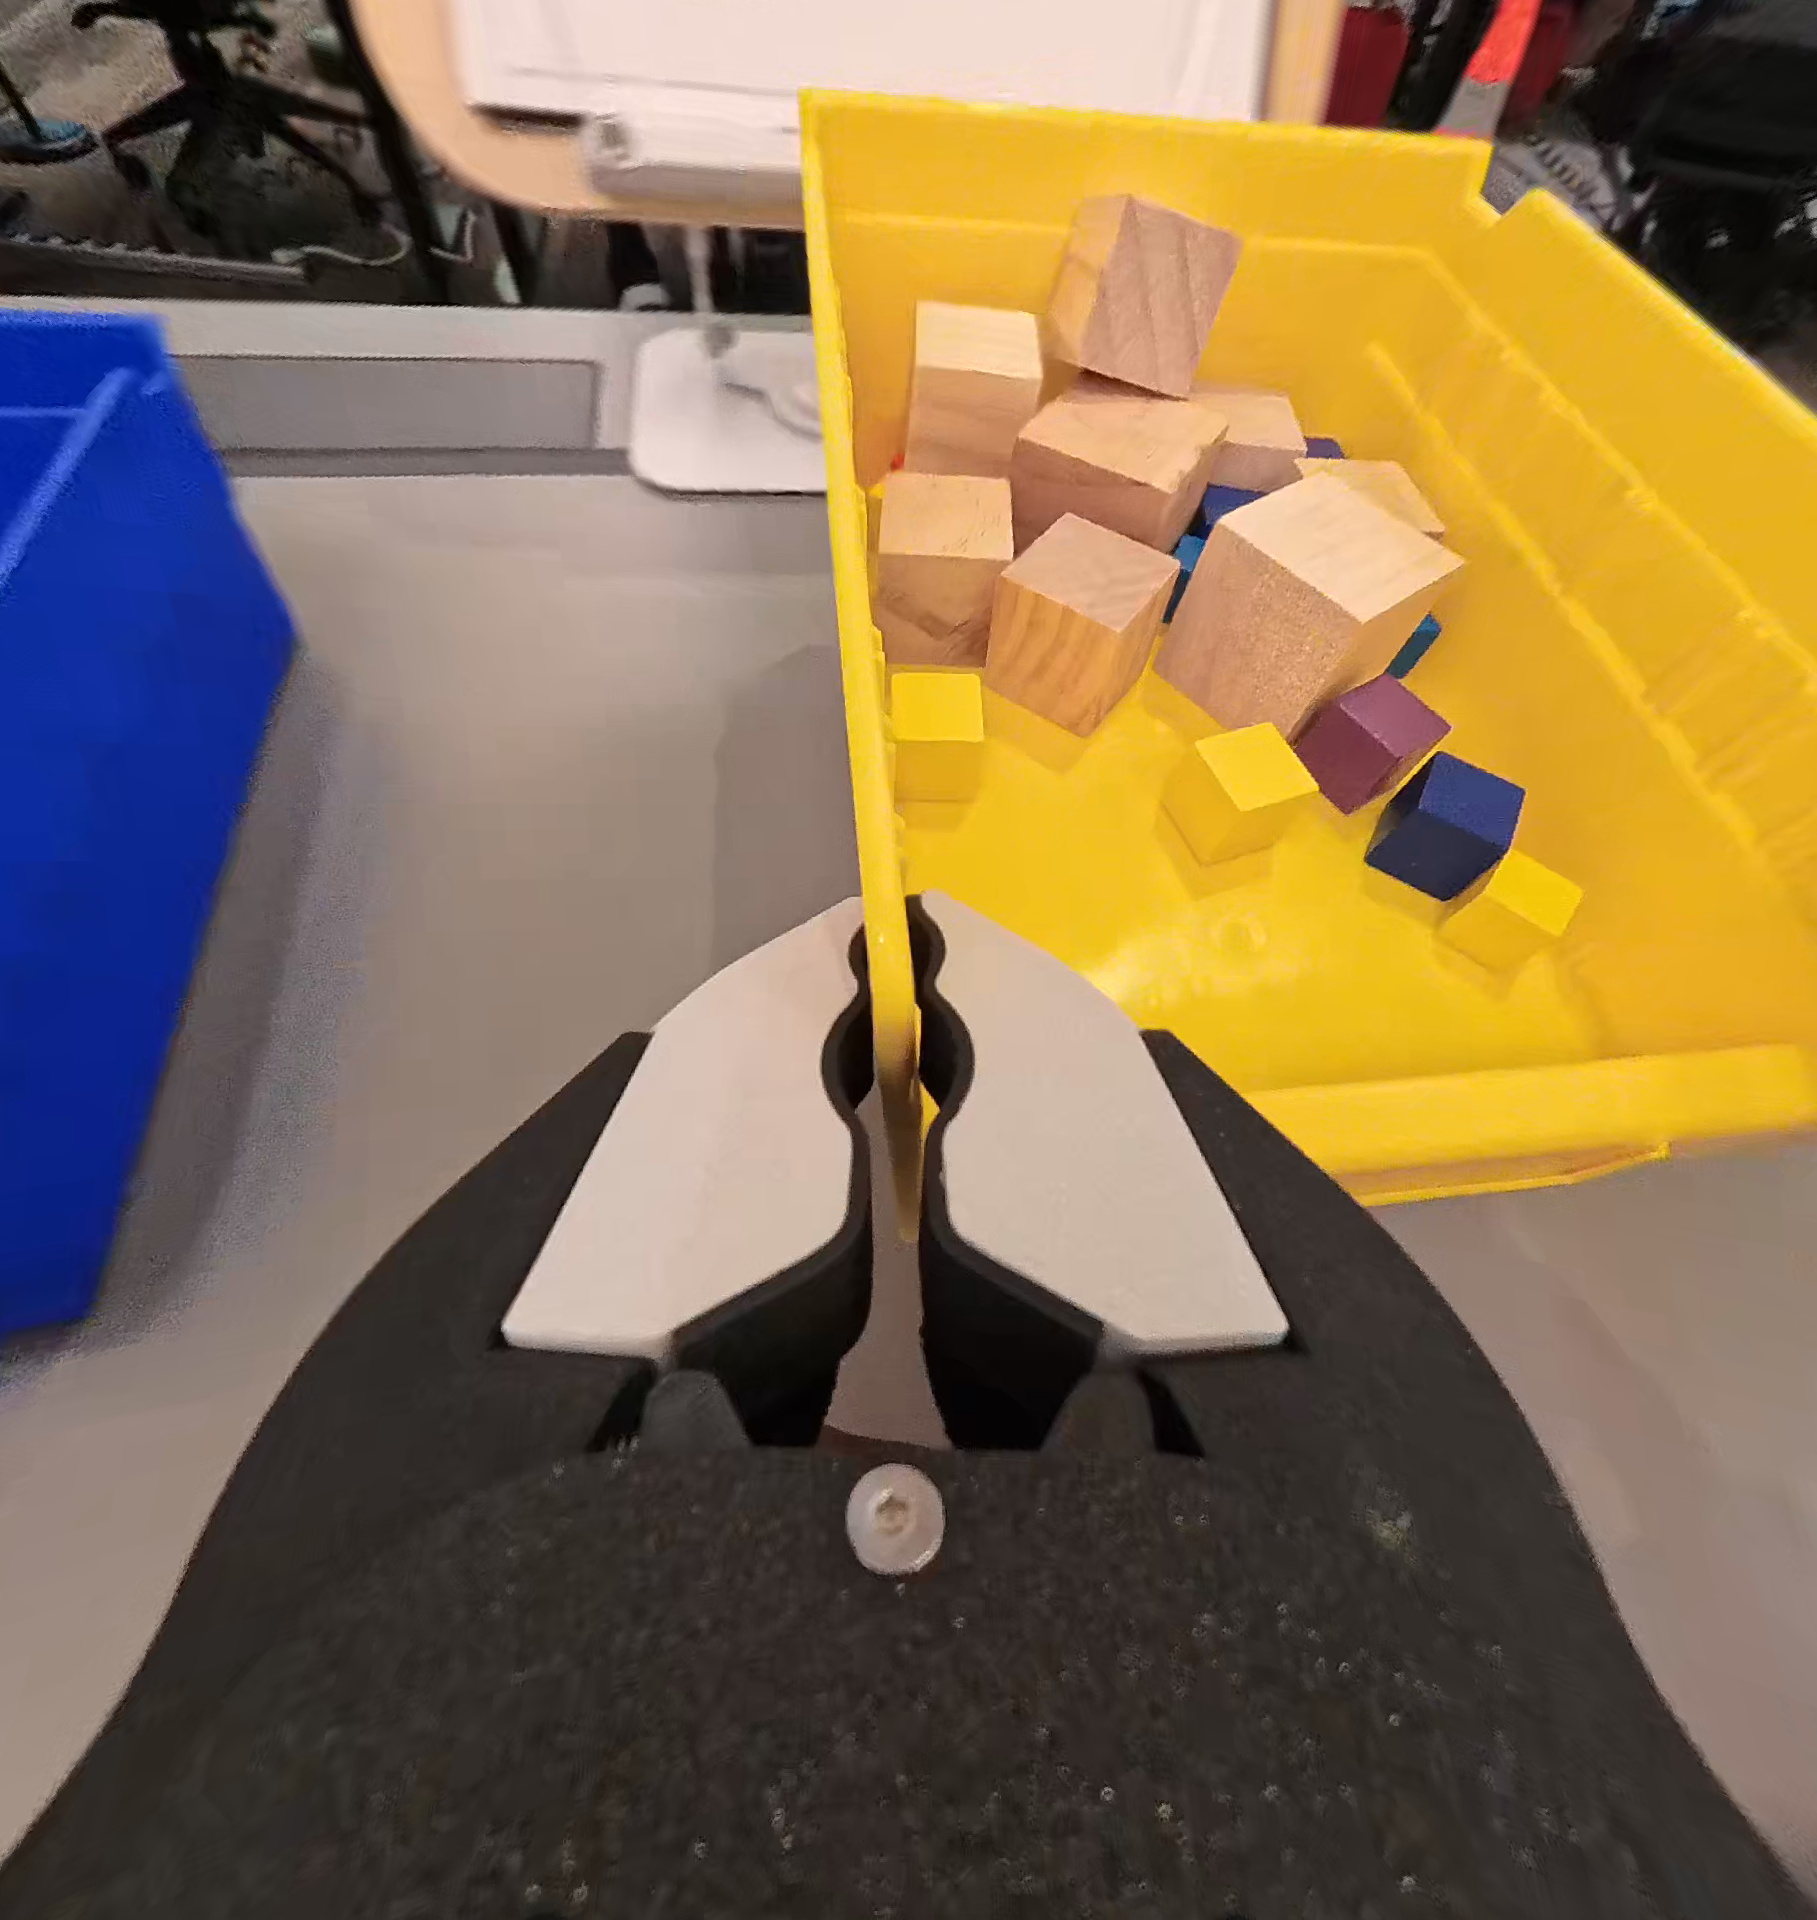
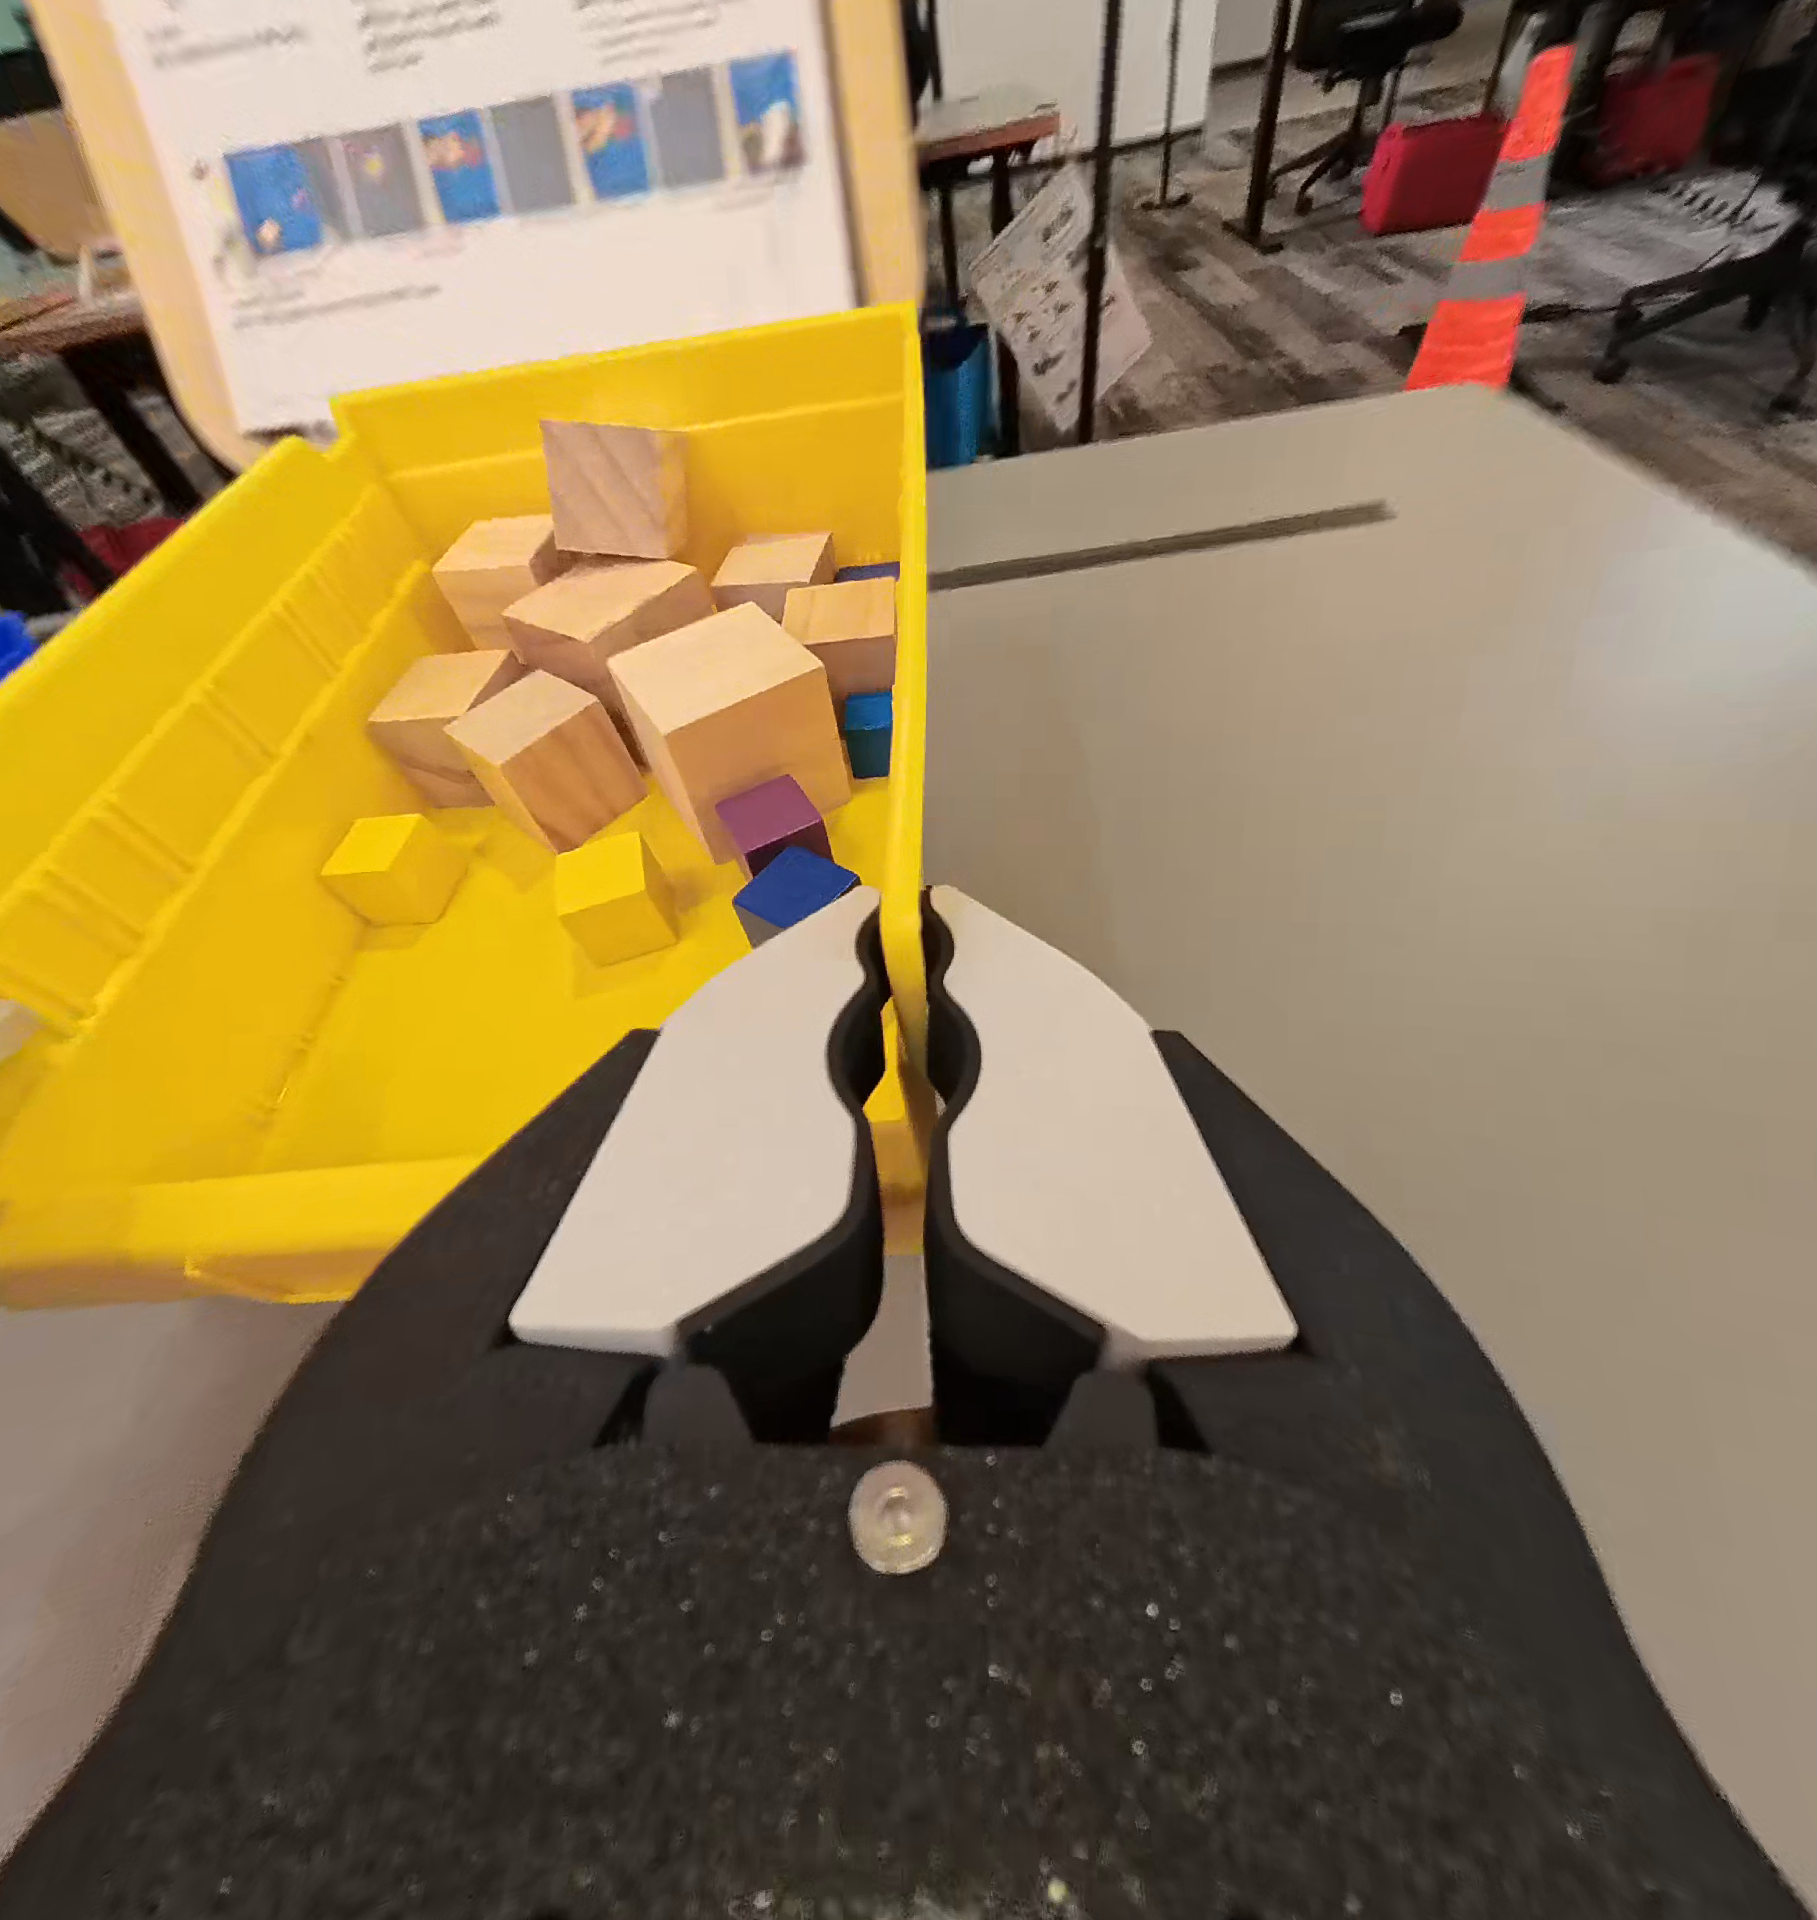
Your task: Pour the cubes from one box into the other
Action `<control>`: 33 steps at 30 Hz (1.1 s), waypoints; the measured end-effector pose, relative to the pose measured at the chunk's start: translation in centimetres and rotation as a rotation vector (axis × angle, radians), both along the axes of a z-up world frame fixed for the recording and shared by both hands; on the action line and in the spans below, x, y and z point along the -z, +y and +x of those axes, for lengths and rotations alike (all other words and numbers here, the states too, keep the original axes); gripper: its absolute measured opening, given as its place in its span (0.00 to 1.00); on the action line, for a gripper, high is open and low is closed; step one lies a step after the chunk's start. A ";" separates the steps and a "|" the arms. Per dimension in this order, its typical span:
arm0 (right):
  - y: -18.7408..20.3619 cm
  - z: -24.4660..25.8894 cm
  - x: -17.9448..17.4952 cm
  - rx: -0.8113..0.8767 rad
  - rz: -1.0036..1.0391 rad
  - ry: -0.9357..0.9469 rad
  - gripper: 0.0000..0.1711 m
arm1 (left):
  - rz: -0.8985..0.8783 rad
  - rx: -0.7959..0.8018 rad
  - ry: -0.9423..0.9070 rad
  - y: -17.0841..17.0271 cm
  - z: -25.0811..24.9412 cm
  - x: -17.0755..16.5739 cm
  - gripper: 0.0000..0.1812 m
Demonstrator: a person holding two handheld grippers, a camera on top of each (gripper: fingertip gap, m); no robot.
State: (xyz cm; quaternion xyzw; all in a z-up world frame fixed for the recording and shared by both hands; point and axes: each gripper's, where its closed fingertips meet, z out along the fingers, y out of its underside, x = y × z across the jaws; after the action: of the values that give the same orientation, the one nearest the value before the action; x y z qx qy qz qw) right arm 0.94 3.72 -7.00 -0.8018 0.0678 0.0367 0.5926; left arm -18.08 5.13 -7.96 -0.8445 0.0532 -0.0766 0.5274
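Note:
A yellow box [image 1: 1662, 582] holds several plain wooden cubes [image 1: 1299, 592] and small yellow, purple and blue cubes. My left gripper [image 1: 891, 914] is shut on the yellow box's left side wall [image 1: 852, 582], pads pressed on both faces. My right gripper [image 2: 904, 904] is shut on the same box's right side wall [image 2: 909, 623]; the box [image 2: 156, 727] and its wooden cubes [image 2: 717, 717] lie to its left. The box looks tilted, with the cubes piled toward its far end. A blue box [image 1: 83, 790] stands on the grey table [image 1: 530, 790] to the left.
A white stand base [image 1: 717, 416] sits on the table behind the boxes. A poster board [image 2: 488, 177] stands beyond the yellow box. The table's far right edge [image 2: 1652, 457] borders a floor with chairs and an orange cone [image 2: 1486, 239].

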 end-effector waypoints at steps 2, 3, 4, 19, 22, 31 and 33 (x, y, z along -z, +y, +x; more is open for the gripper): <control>0.5 -3.3 1.3 -0.026 -0.034 0.024 0.01 | -0.012 -0.024 0.011 0.0 -3.4 0.8 0.01; 0.7 -4.6 2.3 -0.040 -0.057 0.031 0.01 | -0.012 -0.043 0.024 0.1 -4.7 1.1 0.01; 1.0 -5.7 3.3 -0.059 -0.078 0.026 0.02 | -0.007 -0.061 0.034 0.1 -5.8 1.6 0.01; -6.9 -7.9 4.7 -0.471 -0.019 -0.097 0.15 | 0.050 0.318 -0.239 -8.3 -11.7 -1.2 0.27; -9.9 -8.6 4.4 -0.564 0.017 -0.118 0.16 | 0.070 0.178 -0.224 -9.3 -19.6 -1.0 0.29; -11.9 -12.9 3.4 -0.719 0.058 -0.146 0.16 | -0.002 -0.253 0.026 -4.3 -37.8 1.6 0.27; -12.4 -13.9 4.1 -0.754 0.027 -0.133 0.16 | 0.001 -0.264 0.006 -3.5 -38.7 1.8 0.29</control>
State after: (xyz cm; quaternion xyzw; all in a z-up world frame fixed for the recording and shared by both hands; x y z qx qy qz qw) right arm -12.93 -8.65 -11.10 -0.7632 -0.2710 0.2009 0.5512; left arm -56.79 1.61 -9.72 -0.8440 -0.0569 -0.0037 0.5333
